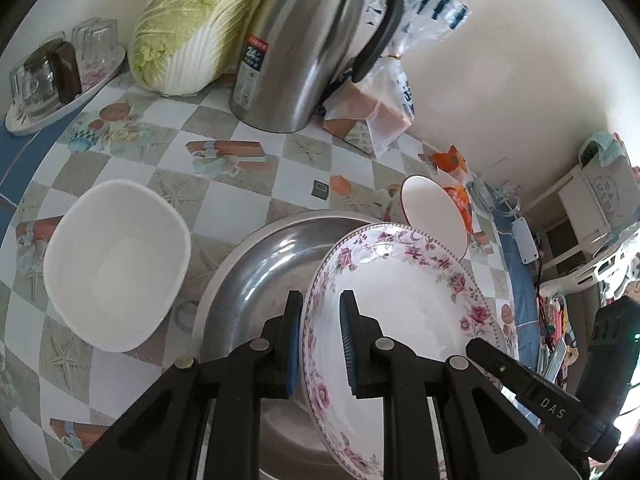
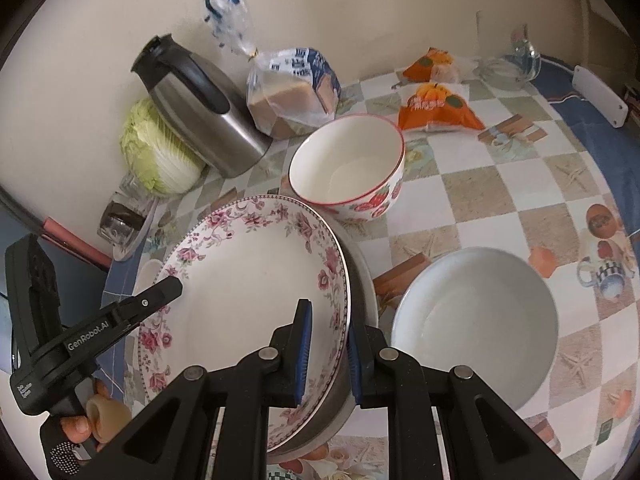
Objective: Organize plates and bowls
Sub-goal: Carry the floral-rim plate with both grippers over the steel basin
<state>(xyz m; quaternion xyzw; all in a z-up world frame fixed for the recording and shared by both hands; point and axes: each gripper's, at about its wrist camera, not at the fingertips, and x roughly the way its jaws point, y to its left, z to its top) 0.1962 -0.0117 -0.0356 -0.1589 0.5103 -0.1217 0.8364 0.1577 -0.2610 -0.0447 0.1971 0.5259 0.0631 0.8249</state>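
A floral-rimmed white plate is tilted over a steel basin. My left gripper straddles the plate's near rim, one finger on each side, with a gap showing. My right gripper straddles the opposite rim of the same plate, with the steel basin's edge also between its fingers. A white square bowl sits left of the basin. A strawberry-patterned bowl stands behind the plate. A grey round bowl sits to the right.
A steel kettle, a napa cabbage and bagged bread stand against the wall. A tray of upturned glasses is at the far left. Orange snack packets and a glass jug lie at the back right.
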